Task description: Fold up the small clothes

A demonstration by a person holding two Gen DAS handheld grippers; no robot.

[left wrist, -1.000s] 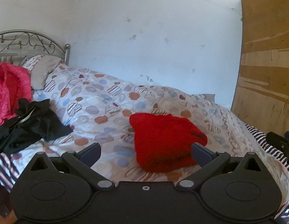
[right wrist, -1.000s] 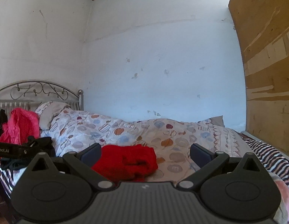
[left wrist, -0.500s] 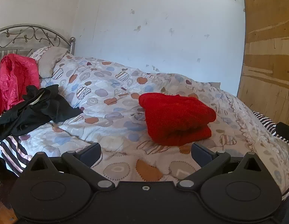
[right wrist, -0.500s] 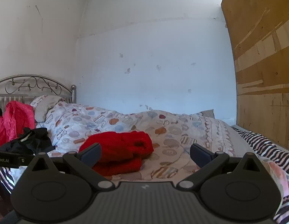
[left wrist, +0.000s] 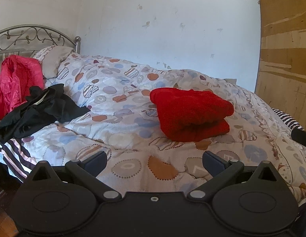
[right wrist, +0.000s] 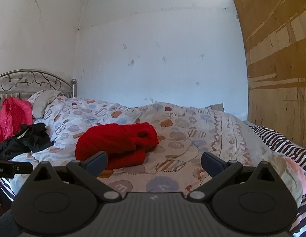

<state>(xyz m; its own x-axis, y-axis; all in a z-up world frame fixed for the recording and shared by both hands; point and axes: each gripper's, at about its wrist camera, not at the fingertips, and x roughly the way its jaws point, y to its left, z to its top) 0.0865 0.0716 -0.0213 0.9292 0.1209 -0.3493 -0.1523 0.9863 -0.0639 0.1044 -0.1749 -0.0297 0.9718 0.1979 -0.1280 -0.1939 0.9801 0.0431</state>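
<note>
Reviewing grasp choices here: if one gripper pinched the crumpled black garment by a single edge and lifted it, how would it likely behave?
The black garment lies in a loose, creased heap, so it is probably floppy and would unfurl and hang. It looks thin, so likely light. Part of it drapes over the patterned duvet, which is soft and wrinkled; dragging rather than lifting might bunch both.

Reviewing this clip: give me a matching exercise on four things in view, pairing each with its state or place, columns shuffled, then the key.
Things:
1. red garment
2. black garment
3. pink garment
4. left gripper

States or places:
A. crumpled, unfolded, on the bed's left side
B. open, holding nothing
C. folded into a stack mid-bed on the patterned duvet
D. heaped against the metal headboard

Pairs: 1-C, 2-A, 3-D, 4-B
</note>
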